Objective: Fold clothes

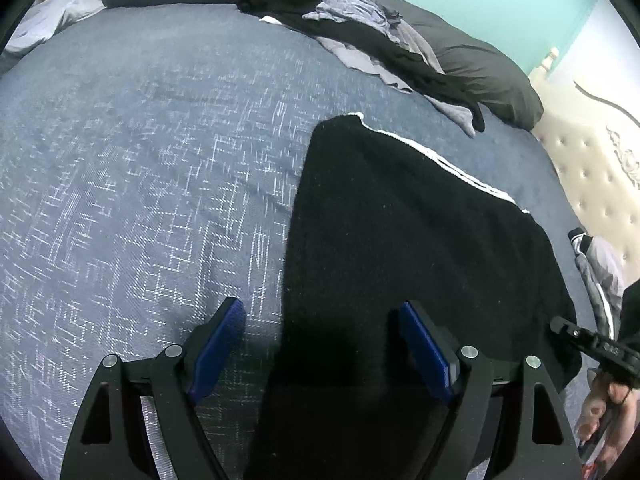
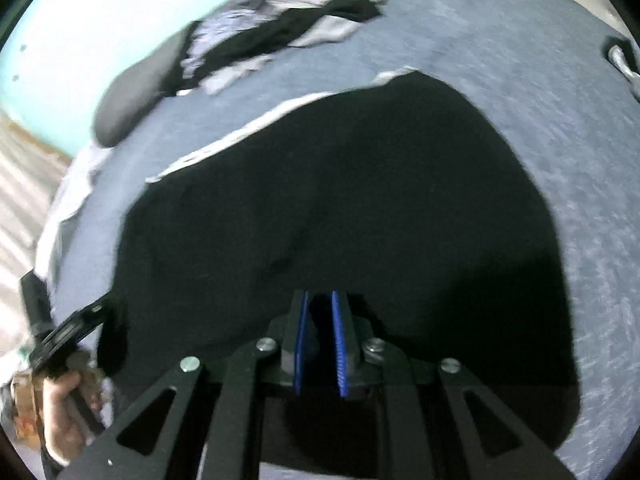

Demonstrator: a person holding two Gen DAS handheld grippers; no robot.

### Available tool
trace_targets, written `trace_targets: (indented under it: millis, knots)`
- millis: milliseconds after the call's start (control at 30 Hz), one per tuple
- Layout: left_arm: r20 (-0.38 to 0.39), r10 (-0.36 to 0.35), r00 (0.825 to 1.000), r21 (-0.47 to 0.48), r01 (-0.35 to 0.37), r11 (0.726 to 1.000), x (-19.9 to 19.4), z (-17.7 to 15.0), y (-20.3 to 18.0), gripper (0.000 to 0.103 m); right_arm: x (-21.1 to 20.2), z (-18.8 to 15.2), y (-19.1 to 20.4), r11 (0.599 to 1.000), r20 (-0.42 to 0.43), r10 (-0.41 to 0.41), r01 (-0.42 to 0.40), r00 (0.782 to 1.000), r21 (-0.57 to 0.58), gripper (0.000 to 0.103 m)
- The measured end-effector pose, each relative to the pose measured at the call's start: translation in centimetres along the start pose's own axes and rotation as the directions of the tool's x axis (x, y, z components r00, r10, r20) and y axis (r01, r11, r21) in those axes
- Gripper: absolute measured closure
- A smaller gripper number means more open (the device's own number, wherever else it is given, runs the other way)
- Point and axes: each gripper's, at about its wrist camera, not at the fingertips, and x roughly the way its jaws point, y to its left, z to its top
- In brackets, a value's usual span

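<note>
A black garment (image 1: 400, 232) with white side stripes (image 1: 460, 168) lies flat on the blue-grey bedspread (image 1: 140, 160). My left gripper (image 1: 320, 304) is open just above the bed, and the garment's left edge runs between its blue pads. In the right wrist view the same black garment (image 2: 340, 200) spreads out ahead. My right gripper (image 2: 321, 300) has its pads nearly together, with dark cloth between them at the garment's near edge. Each view shows the other gripper at its margin, held by a hand (image 1: 616, 400).
A pile of grey and black clothes (image 1: 360, 28) sits at the back of the bed against dark grey pillows (image 1: 480, 60). A beige tufted headboard (image 1: 592, 168) stands on the right. Another striped garment (image 1: 600, 276) lies by it.
</note>
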Motion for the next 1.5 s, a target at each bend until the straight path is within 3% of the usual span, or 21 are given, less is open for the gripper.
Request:
trace_targets:
  millis: [200, 433, 600, 833, 967, 1133, 1367, 1500]
  knots:
    - [0.001, -0.002, 1.000, 0.002, 0.002, 1.000, -0.1, -0.1, 0.1, 0.020, 0.6, -1.1, 3.3, 0.995, 0.001, 0.079, -0.078, 0.997, -0.054, 0.091]
    - [0.008, -0.004, 1.000, 0.000, 0.004, 1.000, -0.4, 0.1, 0.3, 0.019, 0.6, -2.6, 2.2, 0.998, 0.026, -0.049, 0.050, 0.998, -0.030, 0.091]
    - [0.011, -0.011, 1.000, -0.011, 0.011, 1.000, -0.5, 0.2, 0.6, 0.019, -2.6, -2.7, -3.2, 0.981, 0.096, -0.182, 0.174, 0.979, 0.088, 0.091]
    - [0.015, -0.008, 1.000, -0.013, 0.008, 1.000, -0.7, 0.1, 0.6, 0.019, -6.9, -3.7, -8.2, 0.948, 0.156, -0.270, 0.233, 0.950, 0.217, 0.093]
    - [0.015, -0.007, 1.000, -0.012, 0.007, 1.000, -0.6, 0.1, 0.5, 0.020, -8.1, -4.3, -8.9, 0.945, 0.195, -0.241, 0.184, 0.951, 0.270, 0.094]
    - [0.012, -0.011, 1.000, -0.010, 0.011, 1.000, -0.6, 0.0, 0.5, 0.019, -8.1, -4.2, -7.9, 0.956, 0.202, -0.223, 0.174, 0.954, 0.235, 0.094]
    - [0.012, -0.018, 1.000, -0.018, 0.018, 1.000, -0.9, 0.1, 1.0, 0.019, -10.0, -5.1, -11.4, 0.892, 0.219, -0.350, 0.252, 0.911, 0.375, 0.094]
    - [0.016, -0.011, 1.000, -0.019, 0.011, 1.000, -1.3, -0.1, 1.4, 0.019, -11.1, -5.6, -10.7, 0.916, 0.308, -0.284, 0.163, 0.908, 0.366, 0.094]
